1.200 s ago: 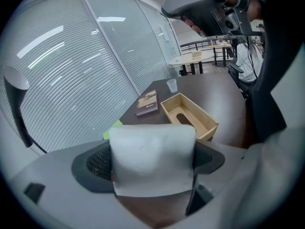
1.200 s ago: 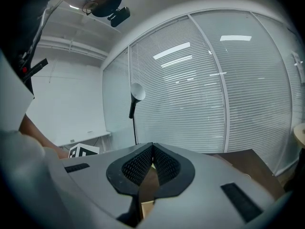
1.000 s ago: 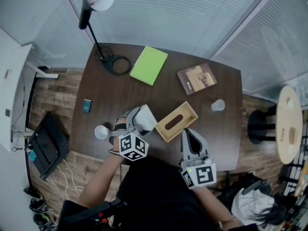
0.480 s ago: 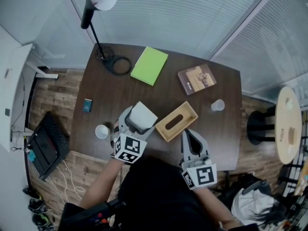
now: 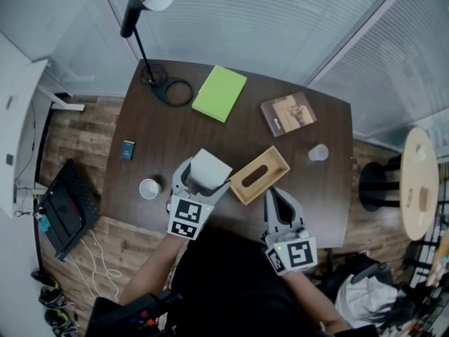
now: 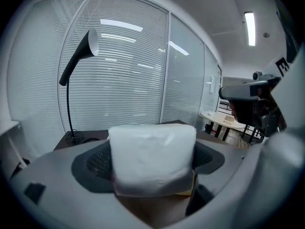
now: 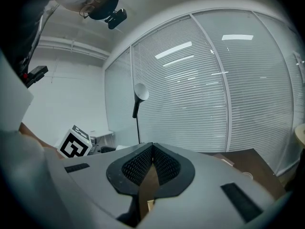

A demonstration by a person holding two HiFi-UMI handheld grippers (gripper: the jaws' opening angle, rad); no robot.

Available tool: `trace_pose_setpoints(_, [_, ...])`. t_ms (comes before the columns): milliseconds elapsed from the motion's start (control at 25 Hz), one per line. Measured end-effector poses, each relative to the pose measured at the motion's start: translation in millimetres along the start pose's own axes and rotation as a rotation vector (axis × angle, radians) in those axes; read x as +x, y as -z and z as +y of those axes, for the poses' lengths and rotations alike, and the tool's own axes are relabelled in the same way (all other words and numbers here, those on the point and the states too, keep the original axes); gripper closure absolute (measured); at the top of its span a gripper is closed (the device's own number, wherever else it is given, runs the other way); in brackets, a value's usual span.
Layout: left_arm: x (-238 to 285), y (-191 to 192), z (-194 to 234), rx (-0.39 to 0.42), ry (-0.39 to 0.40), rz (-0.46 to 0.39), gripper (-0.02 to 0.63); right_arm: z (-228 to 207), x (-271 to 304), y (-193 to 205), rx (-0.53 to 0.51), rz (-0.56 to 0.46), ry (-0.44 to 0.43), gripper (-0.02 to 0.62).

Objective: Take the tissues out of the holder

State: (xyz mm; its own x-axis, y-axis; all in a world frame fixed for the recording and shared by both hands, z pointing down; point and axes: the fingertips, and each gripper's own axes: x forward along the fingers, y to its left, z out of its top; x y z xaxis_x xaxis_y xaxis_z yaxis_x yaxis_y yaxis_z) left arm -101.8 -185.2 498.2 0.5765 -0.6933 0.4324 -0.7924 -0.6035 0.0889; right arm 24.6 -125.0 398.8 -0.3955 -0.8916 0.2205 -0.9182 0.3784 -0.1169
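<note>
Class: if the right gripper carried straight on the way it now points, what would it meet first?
The wooden tissue holder: the right gripper, jaws shut, points at its near side, apparently almost touching, though depth is unclear.

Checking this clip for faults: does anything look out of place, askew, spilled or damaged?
Nothing stands out. The tissue pack is clamped in the left gripper, clear of the wooden holder, which sits slot up at a slant to the table edge. The right gripper is shut beside it. No spill or damage shows.
</note>
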Motion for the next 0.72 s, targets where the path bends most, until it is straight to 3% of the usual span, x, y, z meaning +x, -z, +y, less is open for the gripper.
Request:
trace_pose_setpoints(240, [-19,-10,9,-0.044,-0.051,-0.053,0.133,4,5,-5,-0.015,-0.015,0.0,0.584])
trace_pose_setpoints(440, [-32,-26,2,-0.061,-0.016,-0.117,0.133,0,6,-8,-0.006,-0.017,0.023,0.584])
trace_pose_setpoints(720, [-66,-52,-3,-0.047,-0.031,-0.194,0.133,-2,0,-15,0.005,-0.026,0.061,0.584])
